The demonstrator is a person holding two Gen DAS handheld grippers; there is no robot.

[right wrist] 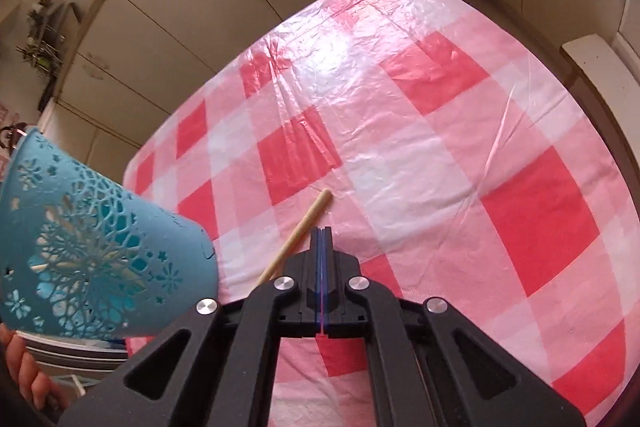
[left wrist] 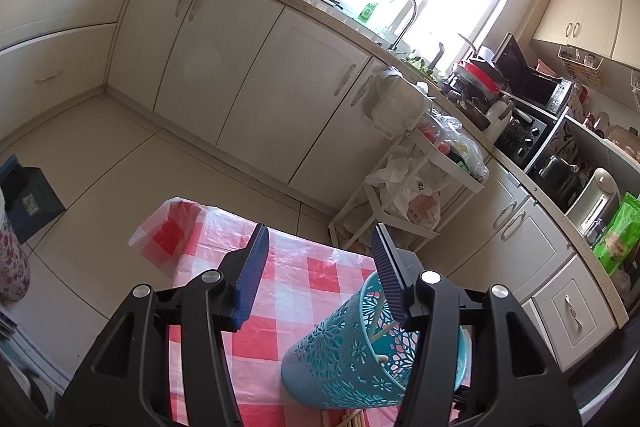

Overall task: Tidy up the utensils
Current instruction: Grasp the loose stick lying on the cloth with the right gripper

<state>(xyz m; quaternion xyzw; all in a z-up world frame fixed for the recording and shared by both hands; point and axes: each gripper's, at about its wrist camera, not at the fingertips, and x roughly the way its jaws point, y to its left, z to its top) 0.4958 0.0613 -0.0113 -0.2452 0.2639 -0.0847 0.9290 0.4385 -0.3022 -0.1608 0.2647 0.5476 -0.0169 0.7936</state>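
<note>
A teal perforated utensil holder [left wrist: 344, 359] leans tilted on the red-and-white checked table [left wrist: 296, 307], with chopsticks [left wrist: 380, 331] inside it. My left gripper [left wrist: 320, 231] stands open. Its right finger [left wrist: 390, 275] reaches over the holder's rim, while its left finger [left wrist: 252, 279] is clear of the holder. In the right wrist view the holder [right wrist: 100, 247] shows tilted at the left. My right gripper [right wrist: 322, 230] is shut just above the tablecloth [right wrist: 440, 131] with nothing between its pads. A single wooden chopstick [right wrist: 300, 231] lies on the cloth beside its left finger.
More chopsticks [left wrist: 348, 421] lie on the table below the holder. A white trolley [left wrist: 420, 167] with bags stands past the table's far edge, against the cabinets [left wrist: 248, 67]. A blue bin [left wrist: 28, 195] sits on the floor. A person's fingers [right wrist: 24, 367] show under the holder.
</note>
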